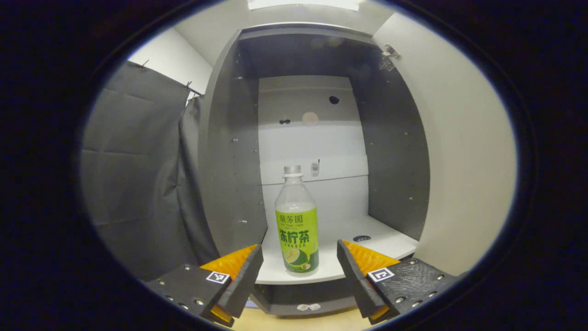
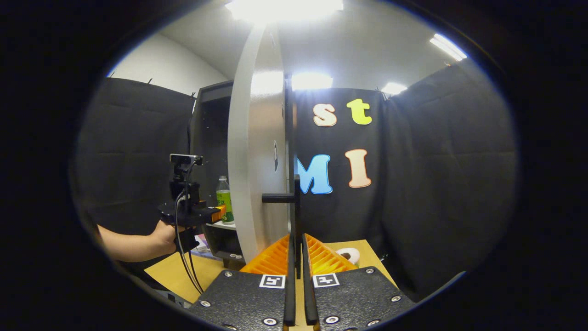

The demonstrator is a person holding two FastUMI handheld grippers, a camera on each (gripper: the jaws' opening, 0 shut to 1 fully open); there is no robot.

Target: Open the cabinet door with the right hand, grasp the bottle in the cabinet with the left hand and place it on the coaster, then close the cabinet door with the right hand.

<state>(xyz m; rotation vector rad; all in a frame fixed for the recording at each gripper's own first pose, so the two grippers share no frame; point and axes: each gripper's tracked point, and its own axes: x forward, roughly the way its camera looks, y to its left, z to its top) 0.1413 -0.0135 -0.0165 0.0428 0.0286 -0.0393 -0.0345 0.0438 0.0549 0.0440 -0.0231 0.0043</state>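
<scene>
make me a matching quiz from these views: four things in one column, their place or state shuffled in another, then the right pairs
Things:
1. bottle
2. cabinet door
3. left gripper
4. right gripper

Places or states:
A. swung open
B. shut on the door handle
C. upright on the cabinet shelf
D. open, fingers either side of the bottle but not touching it

Pairs: 1-C, 2-A, 3-D, 4-B
</scene>
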